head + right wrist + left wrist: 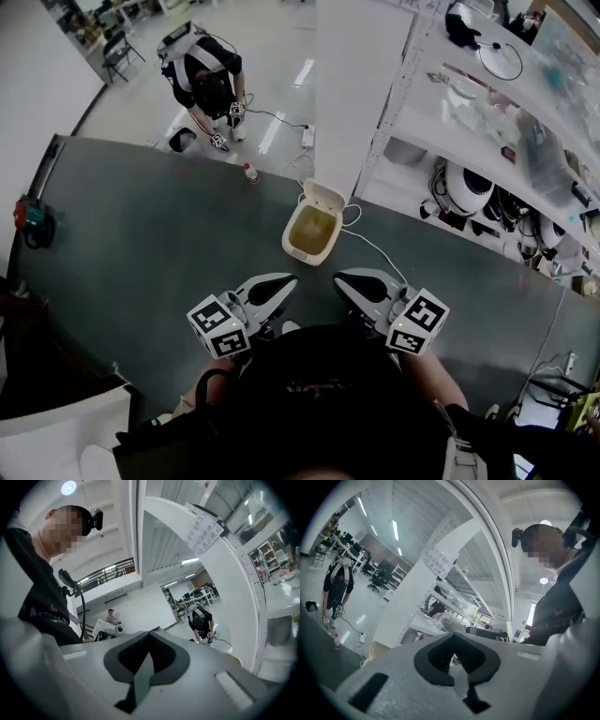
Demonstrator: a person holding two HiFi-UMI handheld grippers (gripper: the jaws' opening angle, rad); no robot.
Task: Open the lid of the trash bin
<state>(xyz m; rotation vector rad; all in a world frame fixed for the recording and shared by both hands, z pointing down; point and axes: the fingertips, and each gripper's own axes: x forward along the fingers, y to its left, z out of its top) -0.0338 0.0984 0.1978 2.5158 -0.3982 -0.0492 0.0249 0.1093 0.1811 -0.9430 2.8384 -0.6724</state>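
left gripper (287,281) jaws pressed together, empty; right gripper (341,277) same; trash bin (312,234), lid (323,198) raised, near ahead of tips, untouched

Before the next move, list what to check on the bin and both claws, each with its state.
1. The lid of the trash bin up: ok, it stands open at the far edge.
2. The left claw empty: ok, jaws together on nothing.
3. The right claw empty: ok, jaws together on nothing.
4. Both claws apart from the bin: ok, on its near side.
5. The white cable off the bin: cannot tell, it runs close by.
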